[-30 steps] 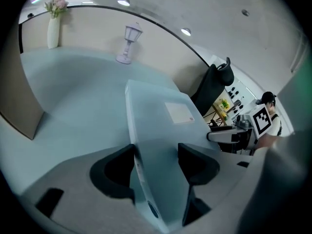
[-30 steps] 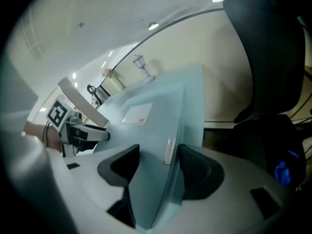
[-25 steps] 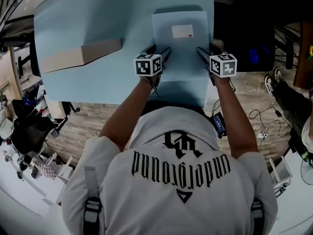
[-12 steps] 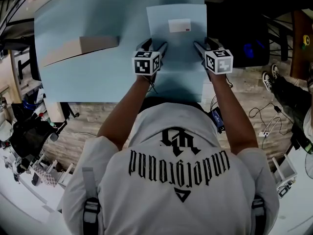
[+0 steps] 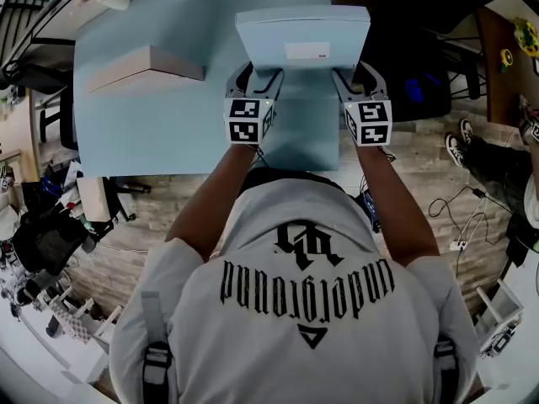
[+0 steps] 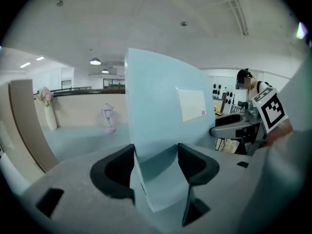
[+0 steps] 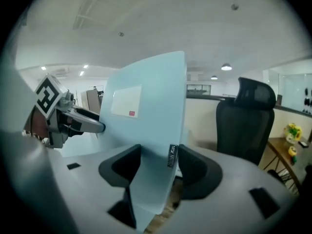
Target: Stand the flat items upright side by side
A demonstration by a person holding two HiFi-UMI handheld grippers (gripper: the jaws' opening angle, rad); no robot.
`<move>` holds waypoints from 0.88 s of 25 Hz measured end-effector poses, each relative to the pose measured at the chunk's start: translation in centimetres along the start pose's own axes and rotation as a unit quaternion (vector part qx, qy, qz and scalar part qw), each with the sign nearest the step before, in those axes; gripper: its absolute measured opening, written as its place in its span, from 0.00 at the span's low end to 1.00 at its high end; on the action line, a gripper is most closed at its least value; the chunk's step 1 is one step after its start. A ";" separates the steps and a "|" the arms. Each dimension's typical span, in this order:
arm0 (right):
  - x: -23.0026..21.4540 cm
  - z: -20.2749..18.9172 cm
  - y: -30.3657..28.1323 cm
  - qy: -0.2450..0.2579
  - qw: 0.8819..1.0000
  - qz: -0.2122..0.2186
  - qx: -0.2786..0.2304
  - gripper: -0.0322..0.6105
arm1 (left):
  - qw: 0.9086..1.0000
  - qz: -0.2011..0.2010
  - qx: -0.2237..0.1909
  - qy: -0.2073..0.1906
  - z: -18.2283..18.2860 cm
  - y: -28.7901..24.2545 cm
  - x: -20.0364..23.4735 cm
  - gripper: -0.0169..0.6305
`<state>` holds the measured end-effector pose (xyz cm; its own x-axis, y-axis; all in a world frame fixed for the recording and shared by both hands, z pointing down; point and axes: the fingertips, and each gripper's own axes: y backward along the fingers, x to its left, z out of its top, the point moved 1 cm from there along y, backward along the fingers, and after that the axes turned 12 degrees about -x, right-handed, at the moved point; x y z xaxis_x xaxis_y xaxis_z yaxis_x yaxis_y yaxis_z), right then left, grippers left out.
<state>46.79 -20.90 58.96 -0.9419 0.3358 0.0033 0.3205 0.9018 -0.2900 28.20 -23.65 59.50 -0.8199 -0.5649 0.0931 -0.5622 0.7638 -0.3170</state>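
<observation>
Folder [image 5: 301,36], pale blue, is held tilted above the far right part of the desk [image 5: 168,133] in the head view, with the left gripper [image 5: 254,81] and right gripper [image 5: 360,78] each pinching a side edge. The left gripper view shows the beige board [image 6: 27,126] plainly upright, unclear from above. The right gripper view adds a chair [image 7: 243,121] beyond the desk edge. Uneven grips could let it twist and topple there.

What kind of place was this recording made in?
Probably an open office or workroom: a black office chair, a light blue table on a wooden floor, and round ceiling lights overhead.
</observation>
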 end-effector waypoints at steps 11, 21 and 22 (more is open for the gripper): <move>1.6 5.6 6.1 0.033 0.995 -0.014 -0.089 0.42 | 0.995 0.025 -0.083 -0.055 5.9 5.9 -3.0 0.46; 5.8 7.5 6.4 0.034 0.992 0.021 -0.120 0.41 | 0.991 0.071 -0.091 -0.072 7.0 10.8 -1.1 0.46; 6.5 7.5 6.2 0.033 0.992 0.025 -0.121 0.41 | 0.990 0.076 -0.091 -0.073 6.9 11.3 -0.6 0.46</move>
<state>41.93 -15.21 49.98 -0.9180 0.3920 0.0601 0.3892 0.9196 -0.0536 23.04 -16.83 49.33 -0.8797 -0.4677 -0.0853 -0.4541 0.8798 -0.1407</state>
